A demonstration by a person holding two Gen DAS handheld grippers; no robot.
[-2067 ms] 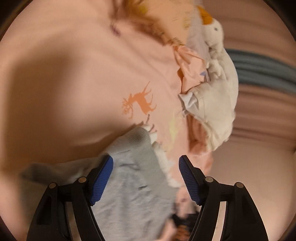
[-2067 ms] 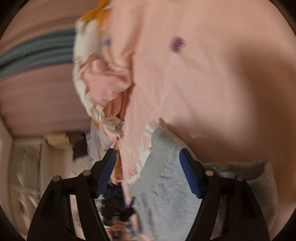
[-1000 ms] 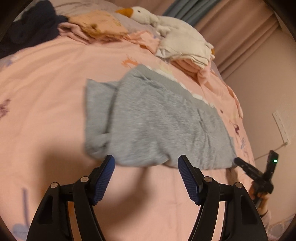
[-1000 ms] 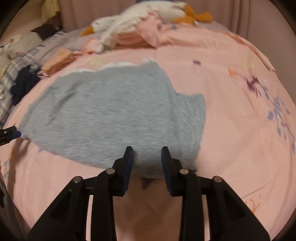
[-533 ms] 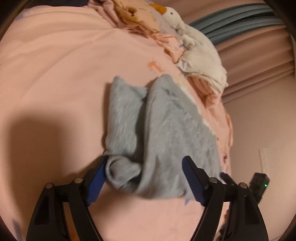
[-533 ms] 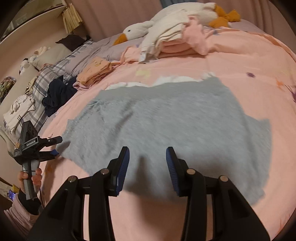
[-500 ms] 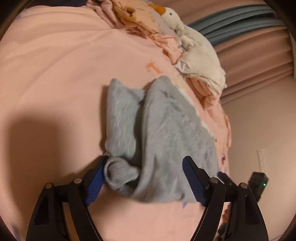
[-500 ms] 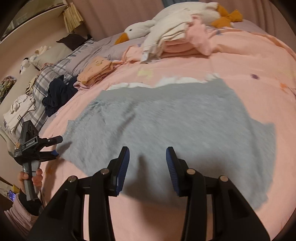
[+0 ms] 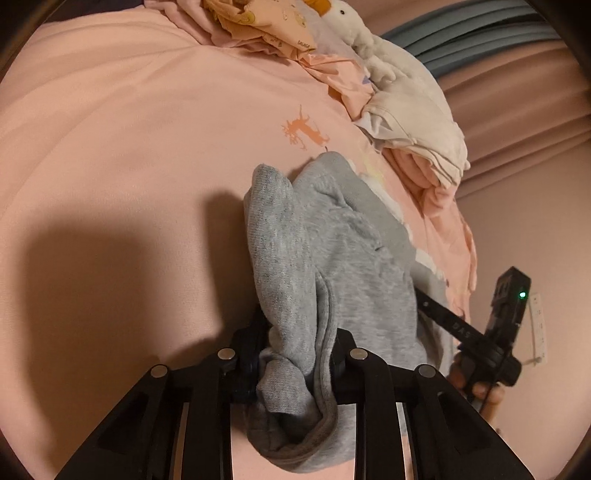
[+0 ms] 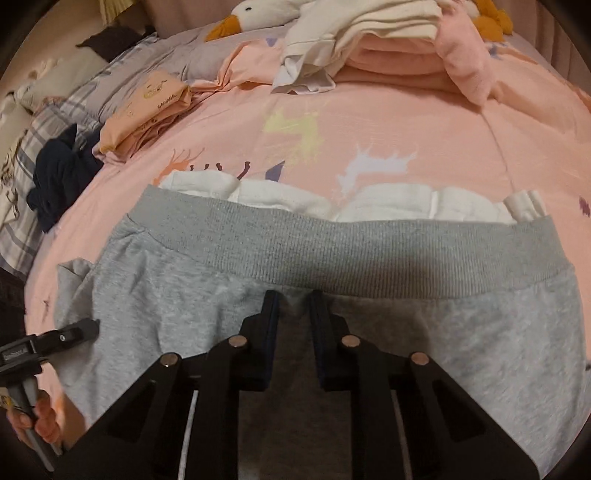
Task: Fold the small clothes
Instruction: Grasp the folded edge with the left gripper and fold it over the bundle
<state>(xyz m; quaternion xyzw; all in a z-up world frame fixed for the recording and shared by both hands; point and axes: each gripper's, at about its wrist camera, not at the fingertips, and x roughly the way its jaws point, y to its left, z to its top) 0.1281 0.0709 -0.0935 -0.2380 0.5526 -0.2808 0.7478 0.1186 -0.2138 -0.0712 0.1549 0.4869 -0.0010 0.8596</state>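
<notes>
A grey knit garment [image 10: 369,254] lies spread on the pink bed cover [image 9: 110,147], with its ribbed band toward the far side. My left gripper [image 9: 295,354] is closing, and its jaws squeeze a bunched end of the grey garment [image 9: 306,280] that hides the pads. It shows at the left edge of the right wrist view as the left gripper [image 10: 79,326], held by a hand [image 10: 40,417]. My right gripper [image 10: 294,299] presses down just below the band. Its jaws are closing to a narrow gap with a small ridge of grey fabric between them. In the left wrist view the right gripper [image 9: 428,304] reaches in behind the garment.
A white quilted cloth [image 10: 295,199] lies under the band's far edge. Behind it sit a stack of folded white and pink clothes [image 10: 388,48], a goose plush [image 10: 258,14], a folded orange garment [image 10: 147,107], dark navy clothes [image 10: 59,173] and a plaid pillow [image 10: 22,147]. Curtains [image 9: 517,92] hang beyond the bed.
My left gripper has closed on the bunched end of the grey garment. My right gripper has moved up over the garment to the ribbed band, and its jaws have narrowed.
</notes>
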